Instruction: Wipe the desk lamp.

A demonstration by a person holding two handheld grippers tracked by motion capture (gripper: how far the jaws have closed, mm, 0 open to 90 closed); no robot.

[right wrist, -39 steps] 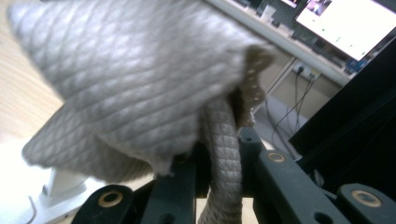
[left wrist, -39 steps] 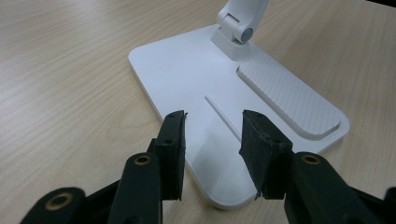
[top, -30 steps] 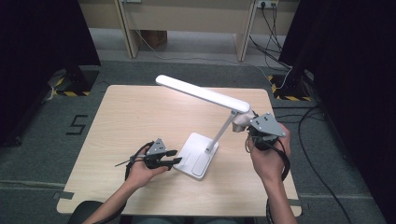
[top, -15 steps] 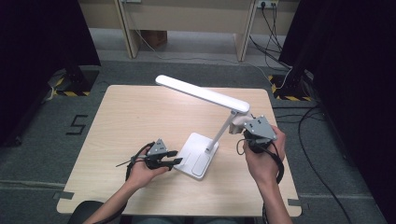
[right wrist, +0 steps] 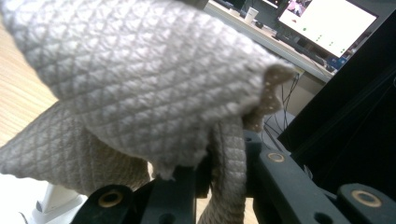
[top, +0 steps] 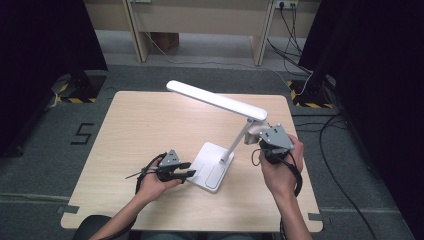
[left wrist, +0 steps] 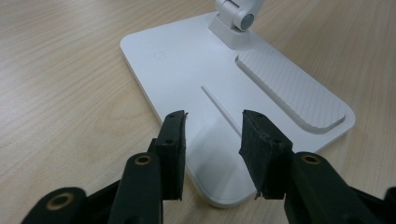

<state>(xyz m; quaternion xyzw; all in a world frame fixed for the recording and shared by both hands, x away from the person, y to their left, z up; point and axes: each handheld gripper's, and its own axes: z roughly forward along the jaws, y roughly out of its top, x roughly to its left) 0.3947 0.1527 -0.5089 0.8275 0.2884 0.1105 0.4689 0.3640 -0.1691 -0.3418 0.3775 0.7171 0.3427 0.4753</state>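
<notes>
While the left gripper (top: 187, 169) rests half open with its jaws over the near corner of the lamp base (left wrist: 187, 70), holding nothing, the right gripper (top: 262, 145) has shifted slightly left since a second ago, carrying its pinched grey cloth (right wrist: 140, 79) against the joint of the white lamp (top: 215, 100) at the table's (top: 150, 125) right. Wiping of the lamp arm appears underway. Where cloth meets lamp is hidden behind the gripper.

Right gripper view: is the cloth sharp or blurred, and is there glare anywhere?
Right gripper view: the cloth is close and slightly soft, though its weave reads; the monitor behind is overexposed. Left gripper view: the lamp base is sharp, evenly lit.
</notes>
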